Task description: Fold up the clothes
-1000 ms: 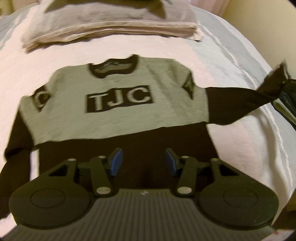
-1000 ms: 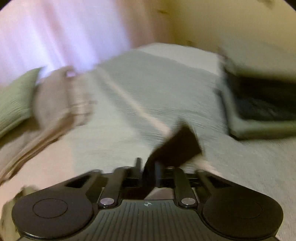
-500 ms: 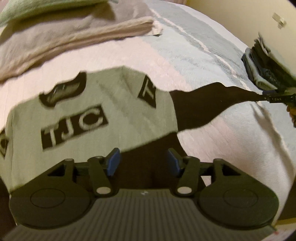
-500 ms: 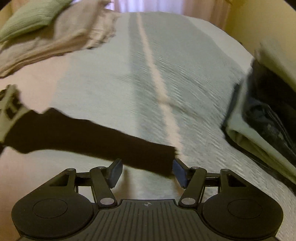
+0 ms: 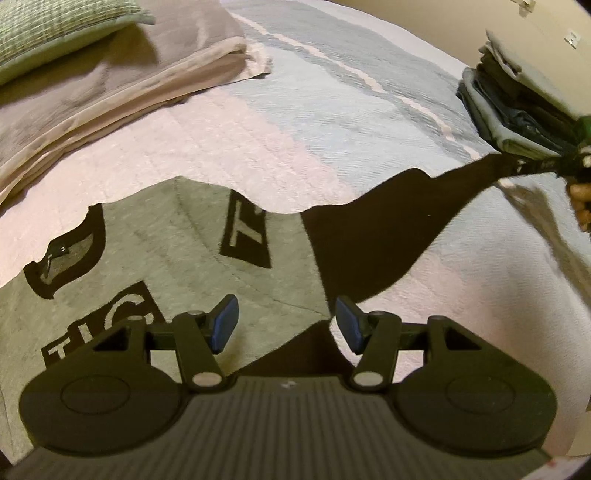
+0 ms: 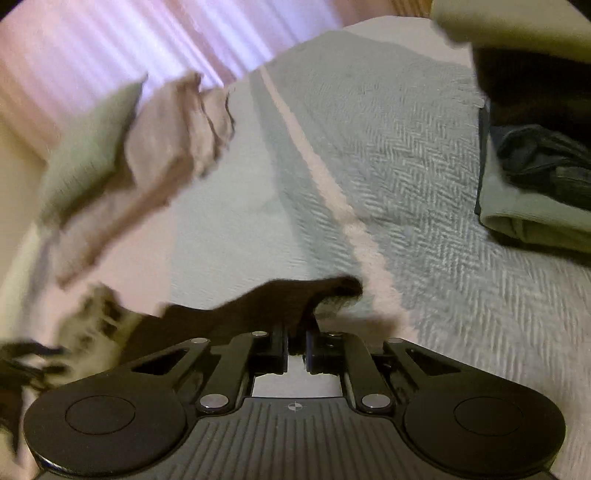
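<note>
A grey and black sweater point(image 5: 177, 251) with TJC lettering lies flat on the bed. Its black sleeve point(image 5: 369, 229) stretches out to the right. My left gripper point(image 5: 286, 325) hovers open over the sweater where the sleeve joins the body, with nothing pinched between its blue pads point(image 5: 225, 325). At the far right of the left wrist view, my right gripper point(image 5: 535, 164) holds the sleeve's end, a hand point(image 5: 580, 199) behind it. In the right wrist view the right gripper point(image 6: 296, 347) is shut on the black sleeve cuff point(image 6: 266, 302), lifted slightly off the bedspread.
A folded beige blanket point(image 5: 110, 85) and a green pillow point(image 5: 48, 29) lie at the head of the bed. A stack of folded clothes point(image 6: 535, 184) sits at the right edge by the wall. The pale bedspread point(image 5: 332, 92) lies between them. Curtains point(image 6: 92, 48) hang behind.
My right gripper opened around the sleeve end, then shut on the cuff again. My left gripper moved rightward across the sweater from the black hem to the sleeve side, rolling as it went.
</note>
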The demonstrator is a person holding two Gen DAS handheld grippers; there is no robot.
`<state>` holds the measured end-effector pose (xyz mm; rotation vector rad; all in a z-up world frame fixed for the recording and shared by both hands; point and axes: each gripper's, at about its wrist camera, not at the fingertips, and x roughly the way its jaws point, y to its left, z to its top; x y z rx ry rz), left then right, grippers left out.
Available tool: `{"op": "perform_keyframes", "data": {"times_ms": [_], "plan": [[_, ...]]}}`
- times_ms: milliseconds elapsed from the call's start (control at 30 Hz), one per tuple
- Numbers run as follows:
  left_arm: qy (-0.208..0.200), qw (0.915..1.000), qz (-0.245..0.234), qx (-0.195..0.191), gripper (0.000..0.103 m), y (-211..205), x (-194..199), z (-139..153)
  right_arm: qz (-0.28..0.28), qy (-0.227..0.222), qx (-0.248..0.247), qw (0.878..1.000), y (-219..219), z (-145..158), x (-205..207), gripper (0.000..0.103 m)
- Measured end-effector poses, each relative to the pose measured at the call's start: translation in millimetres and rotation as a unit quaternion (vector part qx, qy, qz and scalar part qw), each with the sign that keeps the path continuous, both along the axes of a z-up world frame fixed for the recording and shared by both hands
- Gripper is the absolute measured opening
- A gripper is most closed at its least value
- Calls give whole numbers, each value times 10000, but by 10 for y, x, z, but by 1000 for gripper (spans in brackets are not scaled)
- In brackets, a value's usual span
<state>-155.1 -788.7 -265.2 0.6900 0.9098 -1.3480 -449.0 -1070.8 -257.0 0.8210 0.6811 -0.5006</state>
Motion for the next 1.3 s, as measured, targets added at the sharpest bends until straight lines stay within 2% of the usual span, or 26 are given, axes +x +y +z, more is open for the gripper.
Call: {"op": "perform_keyframes", "data": {"times_ms": [100,167,233,267,333,400,467,567,600,633,867,1067,1300], "plan": [[5,10000,-5,-9,53,12,-27,66,-285,-452,716,9960,85,476,-173,4],[10,10000,15,-51,53,27,-32,133,-412,-696,956,9921,102,784,-256,4],[23,9999,69,-93,53,37,-18,200,-630,-518,1096,9906,46,905,-295,4],[47,9999,105,-113,53,42,-7,222,-679,-281,1090,9913,14,875,-284,4],[90,9997,185,-131,53,46,18,241,-648,536,657,9943,-18,697,-182,4],[113,9996,238,-141,53,53,50,241,-737,1062,499,9904,-48,414,-131,4],[99,9995,268,-120,53,80,70,226,-1002,1686,444,9796,-50,112,-119,9],[34,9995,309,-45,53,188,121,206,-1259,1995,221,9715,50,-48,-163,30],[10,9994,338,-25,53,230,143,208,-1294,1959,158,9719,104,-44,-179,37],[-19,9992,389,-7,53,288,179,207,-1313,1859,116,9737,169,-25,-185,38],[-130,9947,1010,168,53,760,468,247,-948,1489,-248,9840,665,200,97,39],[-266,9854,1675,170,53,1408,774,400,13,1148,-228,9931,1324,317,826,40],[-556,9693,2375,315,57,2642,1360,518,926,905,-240,9913,2381,378,1871,40]]}}
